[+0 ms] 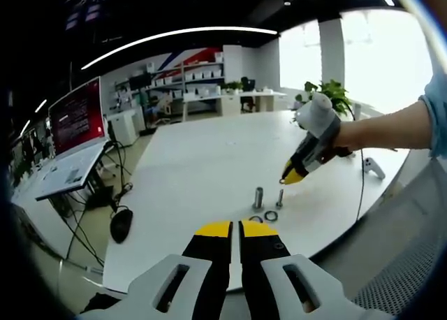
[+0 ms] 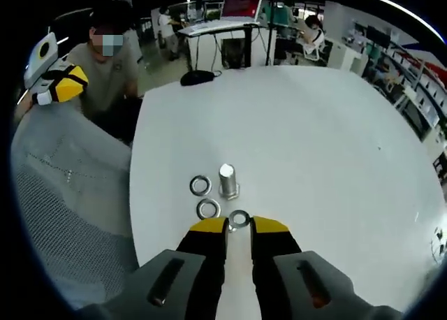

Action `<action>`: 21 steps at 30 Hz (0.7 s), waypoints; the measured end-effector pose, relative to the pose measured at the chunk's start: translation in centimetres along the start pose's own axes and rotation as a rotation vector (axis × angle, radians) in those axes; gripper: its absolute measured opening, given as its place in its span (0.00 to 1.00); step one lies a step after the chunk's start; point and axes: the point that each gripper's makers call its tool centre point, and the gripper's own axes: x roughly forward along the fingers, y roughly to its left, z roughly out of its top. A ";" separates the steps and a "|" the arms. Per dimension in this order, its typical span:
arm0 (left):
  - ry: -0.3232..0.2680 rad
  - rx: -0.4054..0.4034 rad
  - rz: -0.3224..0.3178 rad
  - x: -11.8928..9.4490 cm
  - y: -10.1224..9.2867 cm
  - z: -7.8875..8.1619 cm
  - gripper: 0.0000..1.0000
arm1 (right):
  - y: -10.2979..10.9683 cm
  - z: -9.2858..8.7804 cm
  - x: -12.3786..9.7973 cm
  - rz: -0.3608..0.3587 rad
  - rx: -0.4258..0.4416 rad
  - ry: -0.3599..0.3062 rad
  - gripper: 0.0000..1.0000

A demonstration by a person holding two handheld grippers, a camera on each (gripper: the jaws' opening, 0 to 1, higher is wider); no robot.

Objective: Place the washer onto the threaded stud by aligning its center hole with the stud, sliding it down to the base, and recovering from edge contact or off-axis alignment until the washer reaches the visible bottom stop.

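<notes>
A silver upright stud (image 2: 227,180) (image 1: 258,196) stands on the white round table (image 2: 314,138). Two loose washers (image 2: 200,185) (image 2: 207,209) lie beside it, also seen as washers (image 1: 271,216) (image 1: 255,219) in the left gripper view. My right gripper (image 2: 239,222) is shut on a third washer (image 2: 239,219), held flat just short of the stud and to its right. In the left gripper view the right gripper (image 1: 285,179) hovers over a thinner upright pin (image 1: 280,198) next to the stud. My left gripper (image 1: 235,229) is shut on nothing, back at the table's near edge.
A grey mesh chair (image 2: 63,194) sits by the table edge with a person (image 2: 105,68) seated behind it. A white game controller (image 1: 374,168) and a cable lie near the table's right rim. A laptop (image 1: 73,117) stands on a side desk.
</notes>
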 end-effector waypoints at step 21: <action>-0.013 -0.008 0.002 0.0 0.1 0.2 0.01 | 0.9 -0.8 1.2 0.030 -0.020 0.063 0.14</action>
